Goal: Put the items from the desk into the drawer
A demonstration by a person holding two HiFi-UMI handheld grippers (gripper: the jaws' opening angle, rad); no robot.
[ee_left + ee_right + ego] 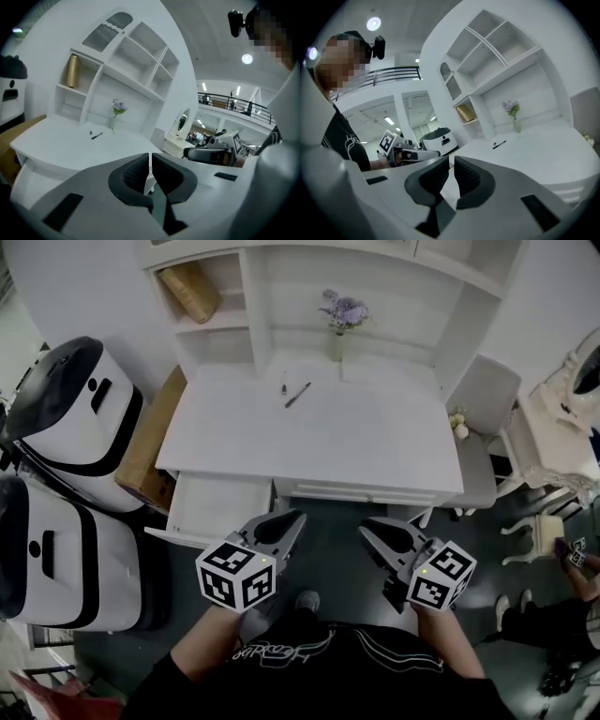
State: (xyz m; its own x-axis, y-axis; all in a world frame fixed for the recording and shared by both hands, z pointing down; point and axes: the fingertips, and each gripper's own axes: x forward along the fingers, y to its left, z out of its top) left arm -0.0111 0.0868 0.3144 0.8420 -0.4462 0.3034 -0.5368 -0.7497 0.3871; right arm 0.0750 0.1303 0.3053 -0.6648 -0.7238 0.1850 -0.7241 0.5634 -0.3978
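Plainly, left claw (298, 516) and right claw (367, 527), ribbed black, sit closed and empty before the white desk (366, 442).

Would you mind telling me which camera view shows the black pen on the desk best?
The head view: it looks down on the pen, showing its whole length on the white desk. Both gripper views look low across the desk, so the pen is only a small dark streak.

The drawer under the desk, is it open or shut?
Open. The drawer sticks out from the front of the desk, and its white inside shows from above.
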